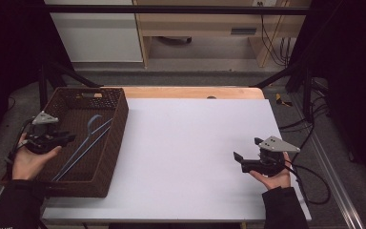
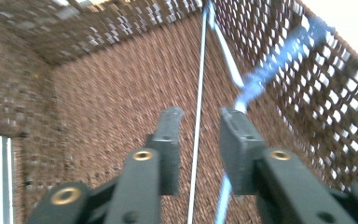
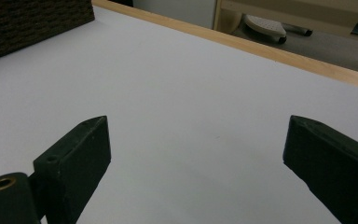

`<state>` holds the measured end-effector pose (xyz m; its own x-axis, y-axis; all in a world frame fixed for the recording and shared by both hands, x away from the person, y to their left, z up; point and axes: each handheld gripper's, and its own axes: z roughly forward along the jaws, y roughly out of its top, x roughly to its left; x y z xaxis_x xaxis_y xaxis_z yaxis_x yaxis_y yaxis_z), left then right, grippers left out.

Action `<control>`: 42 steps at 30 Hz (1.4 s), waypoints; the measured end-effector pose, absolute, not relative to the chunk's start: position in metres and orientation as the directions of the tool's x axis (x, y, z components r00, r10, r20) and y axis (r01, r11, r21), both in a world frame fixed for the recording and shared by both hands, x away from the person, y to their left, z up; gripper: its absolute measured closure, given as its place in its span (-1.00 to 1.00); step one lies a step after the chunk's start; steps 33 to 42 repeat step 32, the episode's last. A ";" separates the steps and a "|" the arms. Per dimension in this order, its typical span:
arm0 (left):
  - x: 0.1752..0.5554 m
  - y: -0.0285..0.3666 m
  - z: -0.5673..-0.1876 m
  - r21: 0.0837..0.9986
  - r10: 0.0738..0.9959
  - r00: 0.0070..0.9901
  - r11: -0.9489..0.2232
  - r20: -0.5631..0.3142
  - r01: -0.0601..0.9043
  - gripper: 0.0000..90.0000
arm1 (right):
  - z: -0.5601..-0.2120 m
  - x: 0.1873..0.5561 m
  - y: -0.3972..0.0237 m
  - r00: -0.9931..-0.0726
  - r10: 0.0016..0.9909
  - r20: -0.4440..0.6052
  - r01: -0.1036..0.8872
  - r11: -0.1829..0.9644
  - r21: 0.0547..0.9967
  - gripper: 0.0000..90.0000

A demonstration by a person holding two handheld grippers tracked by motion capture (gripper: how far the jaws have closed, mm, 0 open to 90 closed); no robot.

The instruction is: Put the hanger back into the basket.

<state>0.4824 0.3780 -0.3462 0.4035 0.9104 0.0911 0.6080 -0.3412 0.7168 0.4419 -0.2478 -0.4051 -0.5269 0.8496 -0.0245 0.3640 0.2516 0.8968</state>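
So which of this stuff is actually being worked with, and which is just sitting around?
Probably part of the job:
- dark brown woven basket
- long, thin blue tool lying inside it
- left gripper, over the basket, jaws open astride the tool
- right gripper, open above the white tabletop

Just lying about:
- wooden furniture on the floor behind
- black cables

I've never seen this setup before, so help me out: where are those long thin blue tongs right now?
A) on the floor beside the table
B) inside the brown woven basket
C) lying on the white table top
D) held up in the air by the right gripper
B: in the high view the blue tongs lie slantwise inside the brown woven basket, beside the left gripper.
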 end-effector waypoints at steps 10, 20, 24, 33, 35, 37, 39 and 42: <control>0.437 0.353 -0.324 0.899 0.887 0.460 -0.169 -0.040 0.404 -0.19 | -0.403 0.441 -0.250 -0.526 0.850 -0.019 0.353 0.238 0.905 -0.83; 0.408 0.315 -0.329 0.949 0.856 0.514 -0.120 -0.049 0.290 -0.75 | -0.401 0.439 -0.253 -0.524 0.852 -0.014 0.339 0.223 0.914 -0.85; 0.403 0.305 -0.342 0.945 0.850 0.524 -0.128 -0.052 0.301 -0.88 | -0.399 0.437 -0.255 -0.524 0.851 -0.001 0.336 0.208 0.919 -0.87; 0.401 0.303 -0.363 0.939 0.839 0.539 -0.122 -0.076 0.321 -0.88 | -0.398 0.434 -0.261 -0.525 0.851 0.020 0.323 0.177 0.930 -0.87; 0.401 0.303 -0.363 0.939 0.839 0.539 -0.122 -0.076 0.321 -0.88 | -0.398 0.434 -0.261 -0.525 0.851 0.020 0.323 0.177 0.930 -0.87; 0.401 0.303 -0.363 0.939 0.839 0.539 -0.122 -0.076 0.321 -0.88 | -0.398 0.434 -0.261 -0.525 0.851 0.020 0.323 0.177 0.930 -0.87; 0.401 0.303 -0.363 0.939 0.839 0.539 -0.122 -0.076 0.321 -0.88 | -0.398 0.434 -0.261 -0.525 0.851 0.020 0.323 0.177 0.930 -0.87; 0.401 0.303 -0.363 0.939 0.839 0.539 -0.122 -0.076 0.321 -0.88 | -0.398 0.434 -0.261 -0.525 0.851 0.020 0.323 0.177 0.930 -0.87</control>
